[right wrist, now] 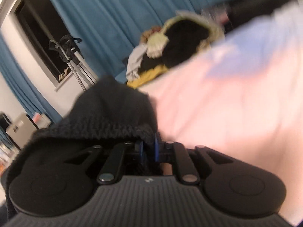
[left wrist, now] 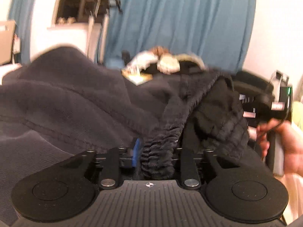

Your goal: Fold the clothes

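My left claw [left wrist: 157,151] is clamped on the gathered elastic waistband [left wrist: 161,151] of a dark garment [left wrist: 75,98], the bunched band pinched between the blue-padded fingers [left wrist: 136,149]. From there the fabric spreads up and to the left in soft folds, filling most of the left view, with a darker, fleecy inside [left wrist: 217,113] showing to the right of the band. My right claw [right wrist: 149,147] is closed on another edge of the same garment [right wrist: 106,117], a ribbed hem squeezed between its blue pads [right wrist: 156,147]; the cloth drapes over the claw's left side. In the left view my right hand [left wrist: 284,147] grips that tool's handle at the far right. Beyond the garment lies a pale pink sheet [right wrist: 227,113] on the bed. Farther back sits a pile of clothes [right wrist: 170,47], black, yellow and white, against blue curtains [right wrist: 113,19]. A dark window [right wrist: 37,28] and a stand [right wrist: 73,64] are at the left. Everything is motion-blurred.
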A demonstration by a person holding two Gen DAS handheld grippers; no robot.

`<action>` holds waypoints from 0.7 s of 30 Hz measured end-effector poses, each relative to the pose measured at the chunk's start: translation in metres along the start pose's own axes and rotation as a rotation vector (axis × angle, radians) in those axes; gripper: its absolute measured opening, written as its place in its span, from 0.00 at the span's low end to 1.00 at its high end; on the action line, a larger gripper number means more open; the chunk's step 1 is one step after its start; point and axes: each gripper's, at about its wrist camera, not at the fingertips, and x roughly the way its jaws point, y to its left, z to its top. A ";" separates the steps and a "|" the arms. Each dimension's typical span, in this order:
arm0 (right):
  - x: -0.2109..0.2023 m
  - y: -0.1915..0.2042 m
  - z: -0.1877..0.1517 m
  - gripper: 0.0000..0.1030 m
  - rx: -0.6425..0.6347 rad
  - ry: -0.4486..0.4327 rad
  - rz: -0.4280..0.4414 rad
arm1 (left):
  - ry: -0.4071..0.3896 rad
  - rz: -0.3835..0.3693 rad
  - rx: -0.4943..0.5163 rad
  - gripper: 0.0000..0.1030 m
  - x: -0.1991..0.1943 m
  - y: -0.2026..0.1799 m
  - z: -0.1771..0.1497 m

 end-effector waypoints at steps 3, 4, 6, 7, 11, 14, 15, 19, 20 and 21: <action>-0.018 0.007 0.010 0.07 0.038 -0.078 0.007 | -0.064 0.004 -0.016 0.17 -0.021 -0.008 0.007; -0.029 0.014 0.017 0.07 0.040 -0.117 0.009 | -0.100 0.004 0.005 0.17 -0.032 -0.015 0.011; -0.056 0.027 0.031 0.07 0.046 -0.200 0.013 | -0.168 0.000 0.045 0.17 -0.055 -0.028 0.019; -0.073 0.032 0.039 0.07 0.053 -0.246 0.015 | -0.190 -0.019 0.060 0.17 -0.067 -0.036 0.024; -0.144 0.036 0.080 0.06 0.099 -0.393 0.024 | -0.270 -0.139 0.149 0.17 -0.117 -0.089 0.052; -0.200 0.032 0.121 0.06 0.099 -0.459 0.009 | -0.309 -0.261 0.210 0.17 -0.150 -0.140 0.089; -0.219 0.030 0.137 0.06 0.100 -0.480 0.001 | -0.320 -0.303 0.224 0.17 -0.160 -0.158 0.103; -0.292 0.023 0.198 0.06 0.090 -0.561 -0.033 | -0.364 -0.469 0.255 0.17 -0.196 -0.223 0.163; -0.310 0.024 0.210 0.06 0.079 -0.581 -0.041 | -0.371 -0.506 0.254 0.17 -0.203 -0.237 0.178; -0.329 0.025 0.222 0.06 0.068 -0.601 -0.049 | -0.379 -0.539 0.249 0.17 -0.211 -0.249 0.194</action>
